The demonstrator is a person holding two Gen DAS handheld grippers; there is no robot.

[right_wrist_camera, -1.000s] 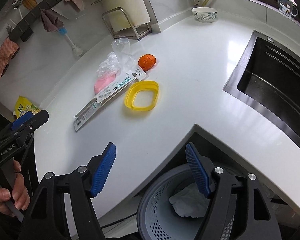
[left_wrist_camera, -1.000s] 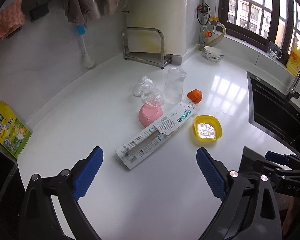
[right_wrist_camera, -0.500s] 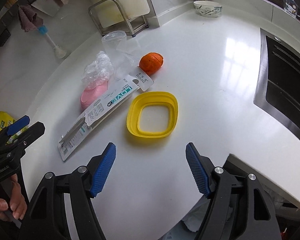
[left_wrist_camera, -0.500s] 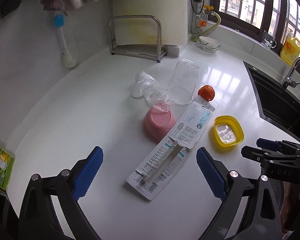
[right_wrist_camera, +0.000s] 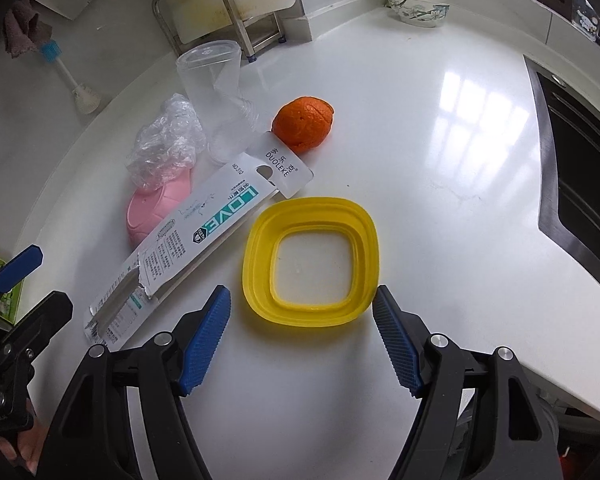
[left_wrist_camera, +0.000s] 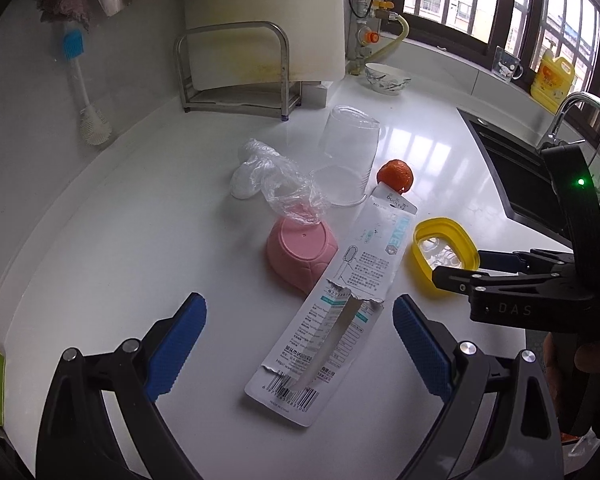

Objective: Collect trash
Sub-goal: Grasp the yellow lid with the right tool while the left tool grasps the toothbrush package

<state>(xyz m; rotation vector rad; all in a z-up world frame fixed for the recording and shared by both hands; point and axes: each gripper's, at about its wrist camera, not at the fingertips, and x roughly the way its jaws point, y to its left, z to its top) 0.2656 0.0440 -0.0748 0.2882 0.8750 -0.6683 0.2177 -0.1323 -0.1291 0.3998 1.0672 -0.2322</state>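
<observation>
Nothing has been picked up at this moment, as far as these views show: all the litter lies on the white desk [right_wrist_camera: 440, 128], and both grippers carry nothing.

Taking the yellow lid [right_wrist_camera: 311, 273] as the landmark, the long torn cardboard packet [right_wrist_camera: 188, 240] lies just to its left, slanting away toward the near edge of the desk. Beyond the packet sits a pink bowl [right_wrist_camera: 156, 210], upside down, with crumpled clear plastic wrap [right_wrist_camera: 166, 142] resting on top of it. Behind the lid, at the far tip of the packet, is the orange peel [right_wrist_camera: 303, 124], and a clear plastic cup [right_wrist_camera: 212, 76] stands just left of the peel.

The right gripper [right_wrist_camera: 302, 344] hangs wide open directly in front of the lid, its blue pads on either side of the near rim but not touching it. The left gripper [left_wrist_camera: 296, 344] is also wide open, low over the torn end of the packet, which lies between its fingers.

So the work is at its start: packet, wrap and peel look like the rubbish to gather, and each awaits a first grasp. No bin shows here.
</observation>
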